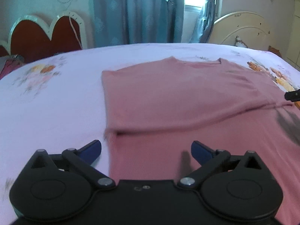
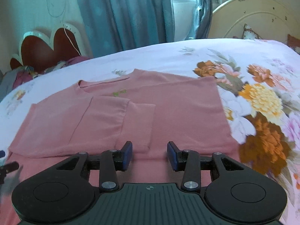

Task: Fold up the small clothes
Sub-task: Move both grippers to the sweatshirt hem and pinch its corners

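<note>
**Pink top half-folded on bed, both grippers empty**

Pink top (image 2: 131, 116) flat on the floral bedsheet (image 2: 262, 97), mid-frame in the right wrist view, neckline toward 12 o'clock. Both sides folded inward; a sleeve (image 2: 138, 123) doubled back across the middle, cuff pointing to 6 o'clock. Small green mark just under the neckline. Same pink top (image 1: 178, 97) in the left wrist view: upper folded layer ends in an edge running from 7 to 3 o'clock, lower hem layer spread beneath toward 6.

Left gripper (image 1: 146, 151): jaws wide apart, nothing between them. Left finger over bare sheet, right finger over the hem layer, garment's left edge between the two. Contact with the cloth not resolvable.

Right gripper (image 2: 149, 155): jaws parted by a moderate gap, nothing clamped. Positioned over the near hem at 6 o'clock, just short of the sleeve cuff. Tip of the right gripper (image 1: 292, 96) visible at 3 o'clock in the left view; a sliver of the left gripper (image 2: 9, 166) at 8 o'clock in the right view.

Surroundings: heart-shaped red headboard (image 2: 48, 50) at 10 o'clock with a heap of clothes (image 2: 24, 75) in front of it. Teal curtains (image 2: 123, 15) at 12, bright window (image 2: 184, 5) beside them. Cream arched headboard (image 2: 258, 18) at 2 o'clock. Nothing lying on top of the garment; bold orange and yellow flower print of the sheet just beside its right edge.
</note>
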The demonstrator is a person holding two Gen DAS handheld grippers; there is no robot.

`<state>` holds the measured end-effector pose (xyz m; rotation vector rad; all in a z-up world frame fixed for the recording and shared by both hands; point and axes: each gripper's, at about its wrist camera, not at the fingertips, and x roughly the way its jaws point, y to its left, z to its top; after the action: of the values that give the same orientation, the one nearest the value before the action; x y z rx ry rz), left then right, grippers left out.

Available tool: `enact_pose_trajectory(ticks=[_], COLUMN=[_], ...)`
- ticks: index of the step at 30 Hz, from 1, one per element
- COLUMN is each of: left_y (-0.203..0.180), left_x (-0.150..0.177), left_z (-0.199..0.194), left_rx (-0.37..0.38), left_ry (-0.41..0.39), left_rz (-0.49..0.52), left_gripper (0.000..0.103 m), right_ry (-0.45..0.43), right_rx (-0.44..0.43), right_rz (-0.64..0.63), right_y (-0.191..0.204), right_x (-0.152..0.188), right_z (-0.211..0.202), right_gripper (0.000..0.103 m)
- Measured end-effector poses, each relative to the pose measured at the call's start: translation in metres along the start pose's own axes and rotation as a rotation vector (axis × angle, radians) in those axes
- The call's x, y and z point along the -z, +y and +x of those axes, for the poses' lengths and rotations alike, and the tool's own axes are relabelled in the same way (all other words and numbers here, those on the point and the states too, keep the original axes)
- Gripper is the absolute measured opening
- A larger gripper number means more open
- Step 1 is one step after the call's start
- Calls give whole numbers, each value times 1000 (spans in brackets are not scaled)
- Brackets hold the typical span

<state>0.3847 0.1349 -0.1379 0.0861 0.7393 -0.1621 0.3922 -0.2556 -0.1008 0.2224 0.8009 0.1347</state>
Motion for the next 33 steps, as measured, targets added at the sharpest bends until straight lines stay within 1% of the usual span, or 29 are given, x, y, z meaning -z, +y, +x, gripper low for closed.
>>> enact_pose_trajectory(ticks=[1, 2, 3, 5, 8, 13, 15, 17, 21, 26, 28, 31, 32, 33], left_y=[1, 3, 4, 7, 9, 12, 12, 12, 10, 9, 10, 11, 11, 12], left_x=[5, 11, 17, 29, 48, 79, 94, 107, 129, 149, 154, 161, 163, 164], left_z=[-7, -14, -21, -37, -56, -92, -107, -122, -145, -166, -169, -172, -172, -171], left_rx=[-6, -6, -3, -5, 3, 31, 49, 42, 64, 138, 175, 200, 223, 250], left_ry=[4, 10, 15, 30, 59, 76, 74, 70, 66, 68, 71, 66, 63, 62], left_rz=[-10, -22, -35, -70, -112, -189, -227, -253, -299, -356, -391, -445, -473, -497], left_gripper=[99, 95, 94, 85, 76, 70, 65, 61, 60, 54, 54, 53, 52, 51], right_ry=[-3, -13, -18, -14, 3, 40, 63, 79, 103, 121, 125, 134, 138, 134], right_rx=[-3, -6, -7, -17, -32, -50, -77, -102, -148, -190, -223, -300, -333, -344], right_rz=[12, 20, 23, 29, 46, 81, 115, 145, 201, 267, 290, 333, 361, 379], right_y=[-7, -13, -19, -33, -55, -88, -100, -110, -121, -129, -131, -136, -139, -140], right_x=[3, 8, 12, 22, 43, 86, 104, 122, 153, 178, 185, 194, 196, 196], right_z=[-8, -16, -25, -44, -72, -119, -133, -146, -165, -180, -187, -192, -192, -191], right_gripper=[57, 71, 71, 71, 71, 70, 58, 56, 56, 56, 56, 56, 56, 56])
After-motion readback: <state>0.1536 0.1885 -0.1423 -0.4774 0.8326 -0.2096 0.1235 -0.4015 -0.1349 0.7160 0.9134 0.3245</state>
